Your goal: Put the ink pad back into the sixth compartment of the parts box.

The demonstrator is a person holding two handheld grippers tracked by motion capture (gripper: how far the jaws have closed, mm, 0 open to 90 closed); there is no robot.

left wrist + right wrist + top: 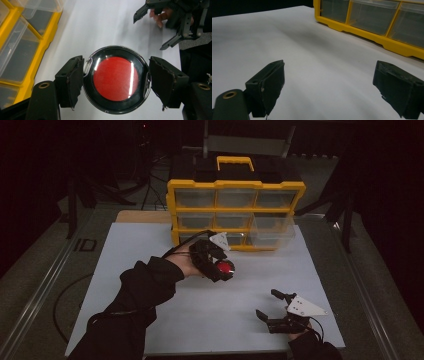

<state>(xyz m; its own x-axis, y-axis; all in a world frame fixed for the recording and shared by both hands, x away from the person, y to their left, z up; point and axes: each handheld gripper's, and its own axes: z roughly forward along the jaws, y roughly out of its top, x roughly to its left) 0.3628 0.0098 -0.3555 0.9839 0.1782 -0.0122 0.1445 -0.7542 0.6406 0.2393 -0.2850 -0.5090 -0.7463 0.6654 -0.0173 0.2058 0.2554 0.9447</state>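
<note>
Partly hidden in the high view, the round black-rimmed disc with a glossy red face (pixel 115 78) sits pinched between the left hand-held gripper (pixel 116 80), above the white desk (pixel 150 255). Near the yellow plastic drawer cabinet (pixel 235 212), the right hand-held gripper (pixel 332 87) rests spread, holding nothing.

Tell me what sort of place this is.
Probably a recording bench in a lab or workshop, not a home. A white board covers the table under dark surroundings, a yellow parts organizer with clear drawers stands at the back, and a person works with handheld grippers, the left gripper clamping a round red-centred disc.
</note>
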